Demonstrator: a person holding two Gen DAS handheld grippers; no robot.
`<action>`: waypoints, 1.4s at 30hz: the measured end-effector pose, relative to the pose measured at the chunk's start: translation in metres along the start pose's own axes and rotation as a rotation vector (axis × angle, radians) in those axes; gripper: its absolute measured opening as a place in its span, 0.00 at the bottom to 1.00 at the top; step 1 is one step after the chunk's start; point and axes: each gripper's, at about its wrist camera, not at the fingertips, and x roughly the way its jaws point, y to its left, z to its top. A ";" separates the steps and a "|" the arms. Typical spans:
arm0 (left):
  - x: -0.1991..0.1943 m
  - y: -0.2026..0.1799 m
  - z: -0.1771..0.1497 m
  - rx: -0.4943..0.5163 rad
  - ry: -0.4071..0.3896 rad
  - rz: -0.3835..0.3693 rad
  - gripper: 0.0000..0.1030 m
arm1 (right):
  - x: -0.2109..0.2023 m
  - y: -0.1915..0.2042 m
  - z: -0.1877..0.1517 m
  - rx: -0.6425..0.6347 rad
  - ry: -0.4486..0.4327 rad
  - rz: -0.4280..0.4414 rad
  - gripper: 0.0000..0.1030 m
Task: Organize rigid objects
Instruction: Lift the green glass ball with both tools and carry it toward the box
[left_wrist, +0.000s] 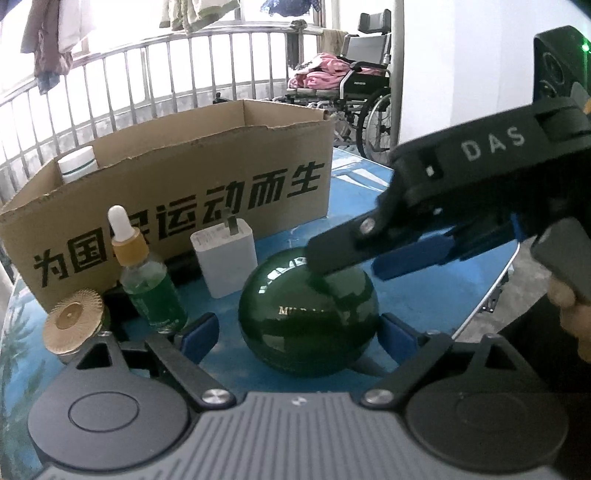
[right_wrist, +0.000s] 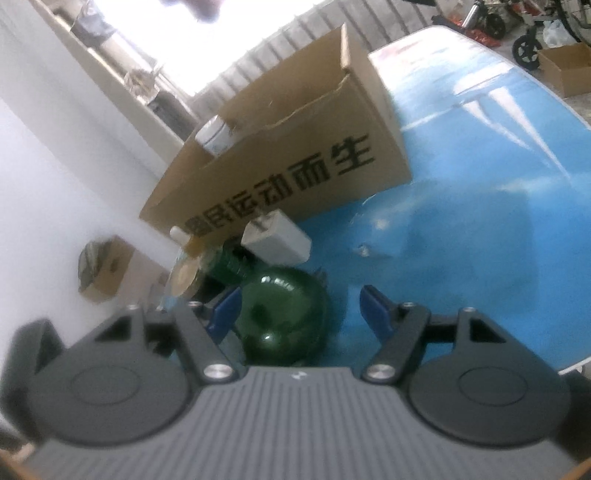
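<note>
Left tool is spread wide around the green ball, pads not touching it. Right tool is spread too, one finger resting on the ball's top. Ball sits on the blue surface, near the charger, dropper bottle and box.

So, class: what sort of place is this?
Probably a home balcony or enclosed porch: a metal railing with laundry hung above it, and a wheelchair parked beside the blue table.
</note>
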 end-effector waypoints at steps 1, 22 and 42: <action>0.001 0.001 -0.001 -0.004 0.002 -0.007 0.89 | 0.004 0.002 -0.001 -0.008 0.008 0.003 0.69; 0.004 -0.003 -0.001 -0.035 0.005 -0.009 0.80 | 0.019 0.017 -0.006 -0.054 0.070 -0.001 0.71; -0.025 -0.004 0.007 -0.067 -0.059 -0.006 0.81 | 0.001 0.043 -0.006 -0.089 0.037 -0.023 0.72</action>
